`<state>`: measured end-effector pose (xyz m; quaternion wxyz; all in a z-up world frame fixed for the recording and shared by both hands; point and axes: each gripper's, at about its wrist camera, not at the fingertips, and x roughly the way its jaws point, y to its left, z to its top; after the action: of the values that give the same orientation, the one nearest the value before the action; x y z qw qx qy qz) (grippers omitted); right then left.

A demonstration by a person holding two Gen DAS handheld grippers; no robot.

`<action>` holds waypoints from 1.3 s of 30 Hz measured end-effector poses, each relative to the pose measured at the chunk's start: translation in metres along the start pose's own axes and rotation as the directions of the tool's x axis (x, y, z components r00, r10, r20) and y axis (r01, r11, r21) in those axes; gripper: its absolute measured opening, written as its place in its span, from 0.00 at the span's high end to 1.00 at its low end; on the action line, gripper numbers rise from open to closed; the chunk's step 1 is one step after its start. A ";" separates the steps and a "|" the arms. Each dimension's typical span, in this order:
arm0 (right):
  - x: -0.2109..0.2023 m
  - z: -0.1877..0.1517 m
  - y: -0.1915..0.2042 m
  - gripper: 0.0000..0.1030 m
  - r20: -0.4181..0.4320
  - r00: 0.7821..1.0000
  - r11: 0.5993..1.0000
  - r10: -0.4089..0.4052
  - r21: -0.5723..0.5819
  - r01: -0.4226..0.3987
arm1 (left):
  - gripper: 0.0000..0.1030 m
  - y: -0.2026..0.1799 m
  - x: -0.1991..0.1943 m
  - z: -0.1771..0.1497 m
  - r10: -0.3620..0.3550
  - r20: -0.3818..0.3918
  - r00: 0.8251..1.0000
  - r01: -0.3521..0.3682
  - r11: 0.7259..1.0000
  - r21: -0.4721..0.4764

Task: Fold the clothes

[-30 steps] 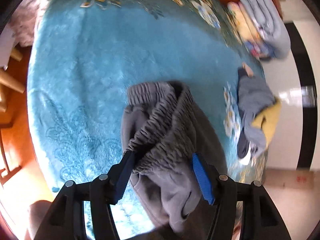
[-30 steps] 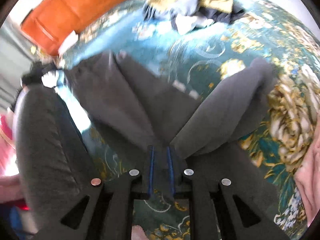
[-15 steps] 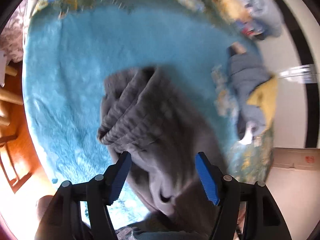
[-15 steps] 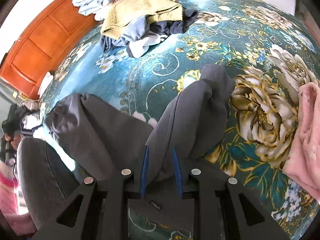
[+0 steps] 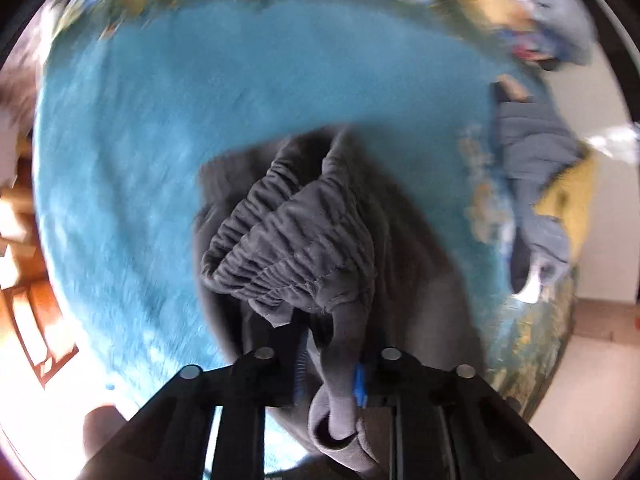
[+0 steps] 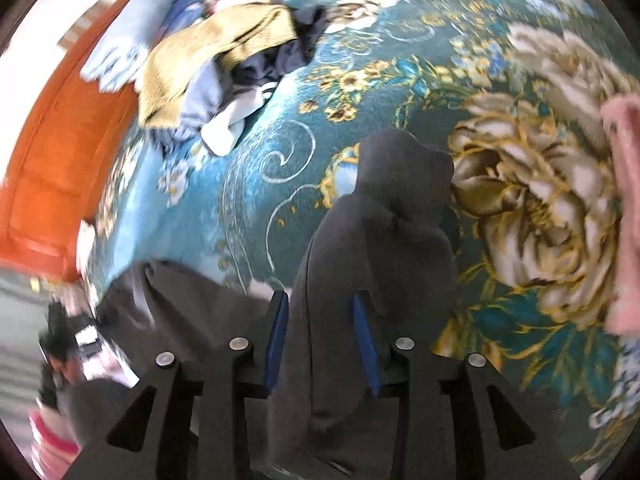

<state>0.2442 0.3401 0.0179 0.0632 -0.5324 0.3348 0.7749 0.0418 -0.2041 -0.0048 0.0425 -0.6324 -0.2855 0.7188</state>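
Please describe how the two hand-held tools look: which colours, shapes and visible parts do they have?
Both look alike. The left tool and the right tool have matte black, angular frames with triangular cut-outs and round silver screws. Each finger carries a blue pad with a ribbed face. No cables, markings or sleeves are visible.

Teal floral blanket (image 6: pixel 400 52) beside orange wooden headboard (image 6: pixel 52 152).

I can read no text, label, brand or number in either of my views. Motion blur smears both pictures, and nothing on the blanket (image 6: pixel 400 80) or the clothes (image 6: pixel 224 52) shows lettering.
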 end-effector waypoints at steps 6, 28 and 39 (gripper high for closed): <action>0.025 0.027 0.010 0.60 -0.022 0.999 0.996 -0.033 0.088 0.034 | 0.83 -0.007 -0.028 0.012 -0.124 0.075 0.989 0.116 0.988 0.100; -0.136 -0.043 -0.052 0.96 0.251 0.968 0.989 -0.010 0.144 -0.027 | 0.83 0.064 -0.027 0.009 -0.357 0.053 0.933 0.349 0.930 0.115; -0.066 -0.150 -0.153 0.80 -0.009 0.998 0.902 0.058 0.430 -0.048 | 0.80 0.099 0.007 0.002 -0.232 0.015 0.973 0.231 0.971 0.059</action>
<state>0.4588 0.3870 -0.0255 0.1541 -0.5046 0.5122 0.6777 0.0679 -0.2845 -0.0566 0.1406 -0.5854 -0.3374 0.7237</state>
